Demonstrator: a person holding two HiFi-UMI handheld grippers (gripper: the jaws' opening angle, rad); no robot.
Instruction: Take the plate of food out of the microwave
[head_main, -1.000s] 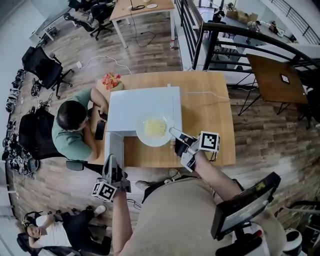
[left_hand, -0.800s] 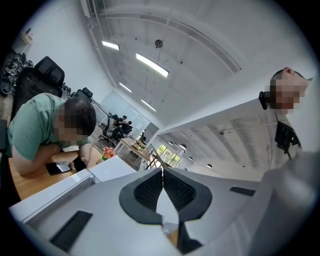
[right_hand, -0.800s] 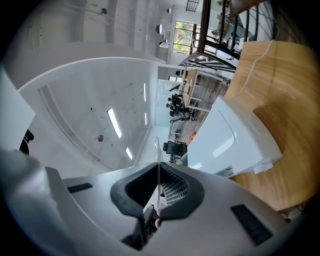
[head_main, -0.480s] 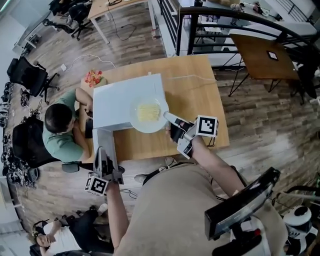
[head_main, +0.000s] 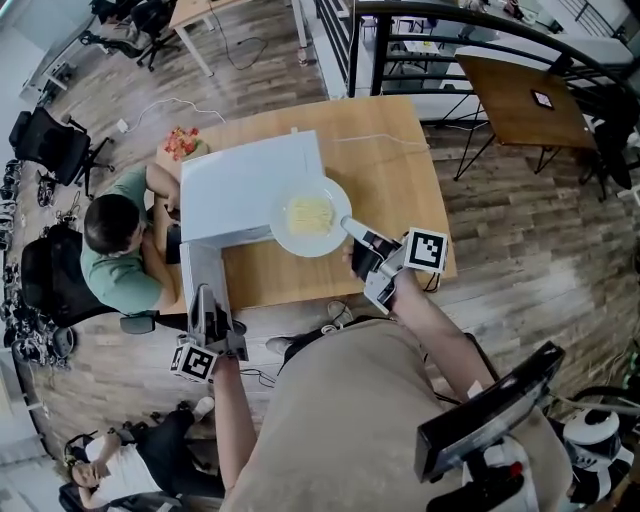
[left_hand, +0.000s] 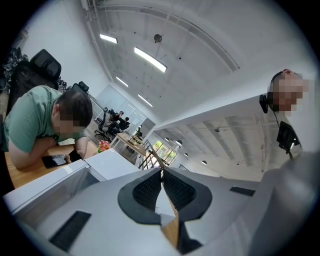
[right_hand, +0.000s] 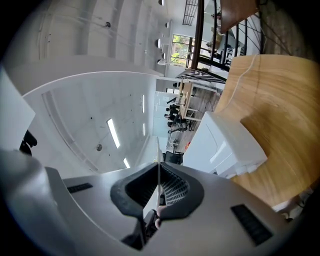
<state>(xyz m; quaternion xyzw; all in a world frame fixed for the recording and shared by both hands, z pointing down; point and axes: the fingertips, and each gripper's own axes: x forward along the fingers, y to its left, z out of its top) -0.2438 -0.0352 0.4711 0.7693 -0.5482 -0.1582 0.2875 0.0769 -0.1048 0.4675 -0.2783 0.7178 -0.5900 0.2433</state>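
A white plate (head_main: 325, 235) with pale yellow food (head_main: 309, 213) hangs level over the right front corner of the white microwave (head_main: 240, 180), which stands on the wooden table (head_main: 390, 170). My right gripper (head_main: 350, 225) is shut on the plate's right rim. In the right gripper view the thin white rim (right_hand: 158, 150) runs between the pads, with the microwave (right_hand: 225, 142) beyond. The microwave door (head_main: 198, 265) stands open toward me. My left gripper (head_main: 206, 295) sits at the door's near end. In the left gripper view its pads meet (left_hand: 161, 176) with nothing visible between them.
A person in a green shirt (head_main: 115, 250) sits at the table's left side, close to the microwave, and also shows in the left gripper view (left_hand: 40, 120). Flowers (head_main: 180, 142) stand at the far left corner. A black railing (head_main: 400, 60) and another table (head_main: 520, 95) lie beyond.
The plate has come away from the microwave's front, moving right with my right gripper. The left gripper stays at the door's end.
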